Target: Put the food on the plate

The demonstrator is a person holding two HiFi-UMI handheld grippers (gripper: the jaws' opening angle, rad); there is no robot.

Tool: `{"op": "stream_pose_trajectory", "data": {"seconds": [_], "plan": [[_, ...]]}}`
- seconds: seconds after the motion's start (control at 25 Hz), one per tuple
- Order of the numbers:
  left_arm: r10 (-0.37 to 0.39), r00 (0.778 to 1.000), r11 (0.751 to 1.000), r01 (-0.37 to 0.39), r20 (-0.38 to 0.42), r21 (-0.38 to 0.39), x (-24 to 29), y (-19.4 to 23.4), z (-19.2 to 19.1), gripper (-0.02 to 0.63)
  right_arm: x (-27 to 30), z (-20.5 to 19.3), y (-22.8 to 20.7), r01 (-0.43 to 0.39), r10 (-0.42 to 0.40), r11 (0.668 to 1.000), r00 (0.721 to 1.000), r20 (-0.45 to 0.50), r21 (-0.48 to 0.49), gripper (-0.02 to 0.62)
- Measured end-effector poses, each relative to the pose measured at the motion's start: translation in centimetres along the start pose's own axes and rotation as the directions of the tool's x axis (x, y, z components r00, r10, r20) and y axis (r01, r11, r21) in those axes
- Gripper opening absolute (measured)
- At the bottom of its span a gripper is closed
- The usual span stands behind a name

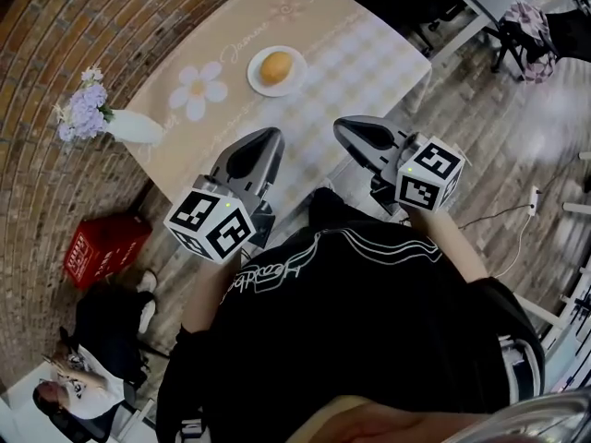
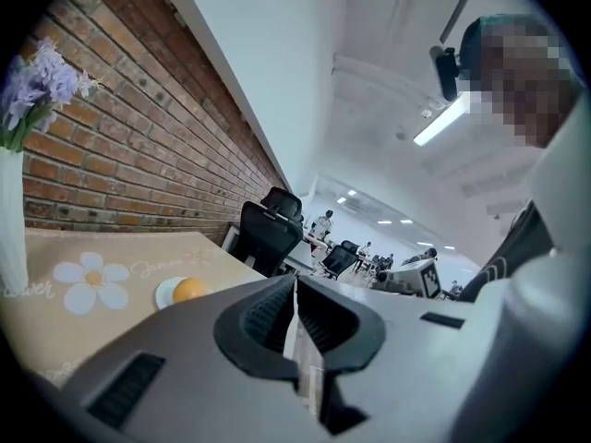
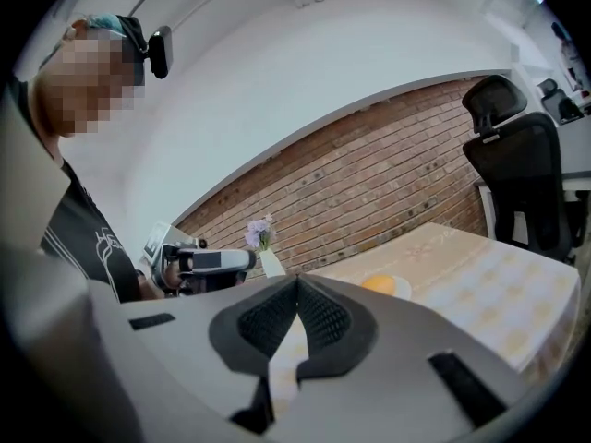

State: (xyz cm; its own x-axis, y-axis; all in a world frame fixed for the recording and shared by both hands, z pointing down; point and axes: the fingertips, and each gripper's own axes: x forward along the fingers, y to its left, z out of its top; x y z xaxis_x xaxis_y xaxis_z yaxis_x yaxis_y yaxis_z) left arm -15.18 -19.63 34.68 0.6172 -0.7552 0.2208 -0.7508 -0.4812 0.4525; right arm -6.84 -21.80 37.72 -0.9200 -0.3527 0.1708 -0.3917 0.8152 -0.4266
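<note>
A tabletop point(image 1: 360, 63) under a beige cloth printed with a daisy and pale checks stands along a brick wall point(image 1: 55, 44) on a wood-plank floor. A white vase point(image 1: 134, 127) of purple flowers is at its left near corner, and a red crate point(image 1: 103, 247) sits on the floor below.

The round orange food point(image 1: 276, 66) lies on the white plate point(image 1: 255, 78) toward the far middle of the tabletop, well apart from both grippers. The left gripper point(image 1: 268, 135) and right gripper point(image 1: 343, 125) hang over the near edge, close to the person's body, each with its jaws pressed together on nothing.

Only the gripper views show the room beyond. The left gripper view has black office chairs point(image 2: 268, 229) and a long lit hall. The right gripper view has the left gripper from the side, in front of the brick wall.
</note>
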Motion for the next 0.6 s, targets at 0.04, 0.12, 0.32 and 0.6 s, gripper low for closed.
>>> {"op": "stream_pose_trajectory", "data": {"seconds": [0.04,0.12,0.32,0.6], "plan": [[-0.001,1.0,1.0,0.001,0.001,-0.001,-0.1,-0.2,0.0,0.012,0.0,0.0,0.2,-0.004,0.004,1.0,1.0,-0.001,0.004,-0.005],[0.0,1.0,1.0,0.0,-0.003,0.002,-0.3,-0.4,-0.1,0.012,0.0,0.0,0.4,-0.008,0.008,1.0,1.0,-0.002,0.008,-0.005],[0.016,1.0,1.0,-0.015,-0.008,0.014,-0.8,-0.7,-0.1,0.012,0.2,0.1,0.9,-0.017,0.017,1.0,1.0,-0.006,0.002,-0.005],[0.047,0.999,0.999,-0.047,-0.012,0.013,-1.3,-0.3,-0.3,0.012,0.6,0.3,1.4,-0.033,0.033,0.999,0.999,-0.009,-0.012,-0.005]]}}
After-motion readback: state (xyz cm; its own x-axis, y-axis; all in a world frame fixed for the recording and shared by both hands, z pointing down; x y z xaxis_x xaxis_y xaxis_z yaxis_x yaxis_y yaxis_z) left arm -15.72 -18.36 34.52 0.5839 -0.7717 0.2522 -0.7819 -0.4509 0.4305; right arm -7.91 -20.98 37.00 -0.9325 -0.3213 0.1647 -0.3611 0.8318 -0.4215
